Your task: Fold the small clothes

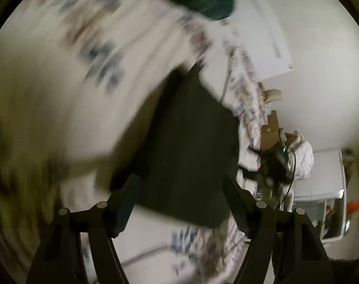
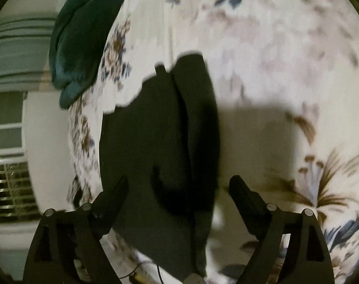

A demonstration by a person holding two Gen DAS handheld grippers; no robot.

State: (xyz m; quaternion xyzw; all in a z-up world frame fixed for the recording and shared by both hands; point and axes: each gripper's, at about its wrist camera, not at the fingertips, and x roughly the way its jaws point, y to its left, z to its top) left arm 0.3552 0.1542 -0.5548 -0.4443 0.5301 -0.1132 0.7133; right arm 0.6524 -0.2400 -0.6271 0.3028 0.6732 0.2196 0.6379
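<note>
One dark garment lies folded on the floral bed sheet, judged light, limp and non-slip; a grip at a corner or folded edge is advised. Both the left hand-held gripper and right hand-held gripper are spread apart, empty.

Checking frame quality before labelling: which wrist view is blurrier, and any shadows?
Left wrist: heavy motion smear across the floral bedspread; black garment soft-edged. Right wrist: milder blur, garment's fold line readable, a broad shadow on the bedspread right of it. Both: fisheye vignette, dim light.
</note>
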